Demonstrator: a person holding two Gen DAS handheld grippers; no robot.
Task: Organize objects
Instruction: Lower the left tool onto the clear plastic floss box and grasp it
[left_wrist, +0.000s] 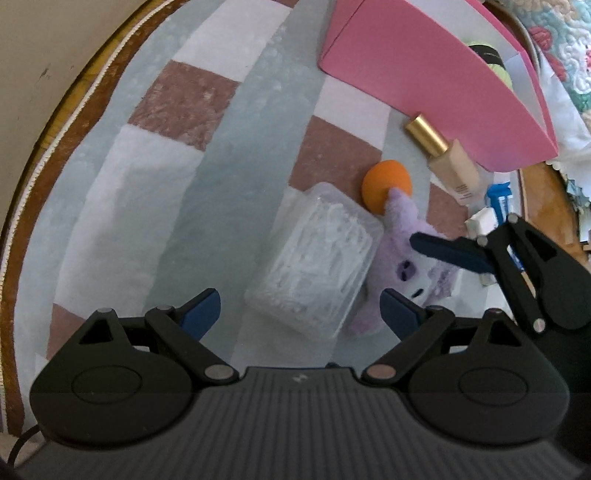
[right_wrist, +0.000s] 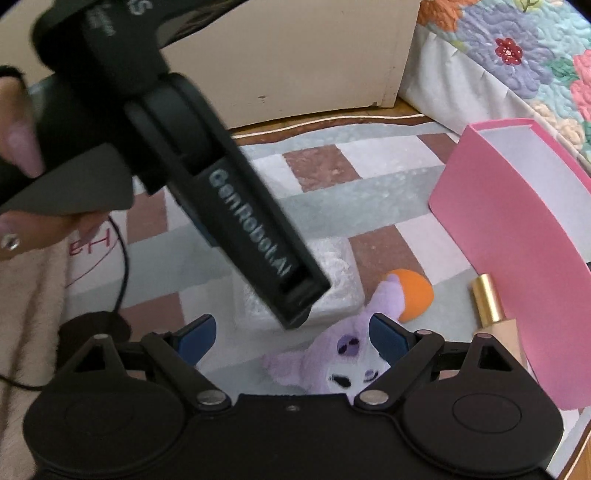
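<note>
On a checked rug (left_wrist: 192, 177), both grippers point down with fingers spread and nothing between them. Left gripper (left_wrist: 301, 308) hangs over a clear plastic box (left_wrist: 314, 258) of white picks; right gripper (right_wrist: 291, 334) over a purple plush toy (right_wrist: 332, 362) lying against that box. An orange sponge (left_wrist: 386, 186) touches the toy's ear. Just beside it, a gold-capped bottle (left_wrist: 443, 158) lies against an open pink box (left_wrist: 424, 77)
</note>
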